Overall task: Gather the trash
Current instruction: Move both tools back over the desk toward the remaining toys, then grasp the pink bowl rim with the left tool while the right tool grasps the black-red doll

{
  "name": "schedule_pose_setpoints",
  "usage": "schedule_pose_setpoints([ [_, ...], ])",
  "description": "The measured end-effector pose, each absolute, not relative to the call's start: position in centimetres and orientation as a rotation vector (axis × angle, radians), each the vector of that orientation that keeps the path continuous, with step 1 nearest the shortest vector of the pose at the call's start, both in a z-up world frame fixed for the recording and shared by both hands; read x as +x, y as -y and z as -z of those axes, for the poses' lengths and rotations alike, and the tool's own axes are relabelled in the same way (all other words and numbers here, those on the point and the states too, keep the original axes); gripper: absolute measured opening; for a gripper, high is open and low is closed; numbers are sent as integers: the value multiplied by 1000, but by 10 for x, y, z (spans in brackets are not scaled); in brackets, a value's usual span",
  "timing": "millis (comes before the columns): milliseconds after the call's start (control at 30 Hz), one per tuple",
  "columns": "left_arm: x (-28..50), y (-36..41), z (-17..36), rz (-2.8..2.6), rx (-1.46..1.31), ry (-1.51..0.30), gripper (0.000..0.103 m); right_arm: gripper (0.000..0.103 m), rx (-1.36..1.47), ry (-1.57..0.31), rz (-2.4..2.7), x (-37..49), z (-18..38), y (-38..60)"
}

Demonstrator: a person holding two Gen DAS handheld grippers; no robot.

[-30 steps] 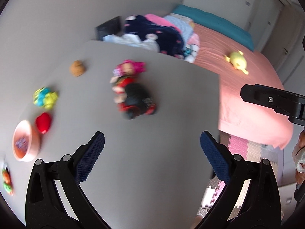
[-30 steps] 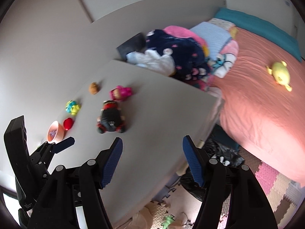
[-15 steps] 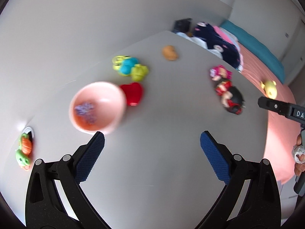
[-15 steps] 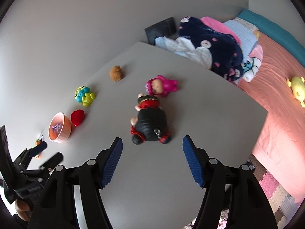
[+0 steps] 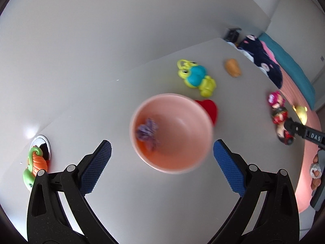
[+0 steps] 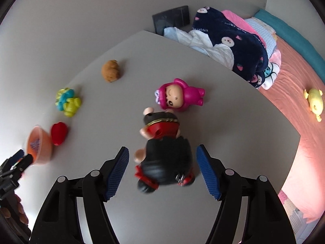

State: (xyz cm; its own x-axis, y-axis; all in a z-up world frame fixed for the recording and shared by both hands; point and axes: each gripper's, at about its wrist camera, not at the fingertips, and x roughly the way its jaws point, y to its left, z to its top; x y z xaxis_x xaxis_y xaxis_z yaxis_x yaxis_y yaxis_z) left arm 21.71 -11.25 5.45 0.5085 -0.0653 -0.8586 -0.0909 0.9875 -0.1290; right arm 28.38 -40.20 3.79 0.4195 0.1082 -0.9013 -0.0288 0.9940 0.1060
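Note:
A pink bowl (image 5: pixel 182 126) sits on the white table (image 5: pixel 142 199) with a crumpled purple wrapper (image 5: pixel 148 131) inside. My left gripper (image 5: pixel 162 168) is open, its pads just short of the bowl on either side. In the right wrist view the bowl (image 6: pixel 39 148) is at the far left. My right gripper (image 6: pixel 162 170) is open, its pads on either side of a black-and-red doll (image 6: pixel 164 158) that lies on the table; I cannot tell if they touch it.
Toys lie on the table: a pink doll (image 6: pixel 178 95), a red heart (image 6: pixel 59 133), a yellow-blue frog (image 6: pixel 68 101), a brown lump (image 6: pixel 110 71), an orange-green toy (image 5: pixel 35 166). Folded clothes (image 6: pixel 233 42) and a pink bed (image 6: pixel 300 101) lie beyond the table's edge.
My left gripper swung left and came down over the pink bowl. My right gripper moved in over the table to the black-and-red doll. Both stayed open.

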Motion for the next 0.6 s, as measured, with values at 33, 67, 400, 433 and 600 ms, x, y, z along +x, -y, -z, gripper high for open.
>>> schedule_pose_setpoints([
  [33, 221, 108, -50, -19, -178, -1045, 97, 71, 78, -1142, -85, 286, -34, 403],
  [67, 223, 106, -47, -23, -185, -1049, 97, 71, 82, -1152, -84, 289, -29, 403],
  [400, 237, 99, -23, -45, -227, -1070, 68, 71, 68, -1156, -89, 295, -14, 399],
  [433, 237, 100, -24, -54, -217, -1062, 59, 71, 52, -1155, -87, 295, -14, 397],
  [600, 237, 105, -24, -84, -173, -1048, 43, 63, -30, -1142, -92, 291, -13, 388],
])
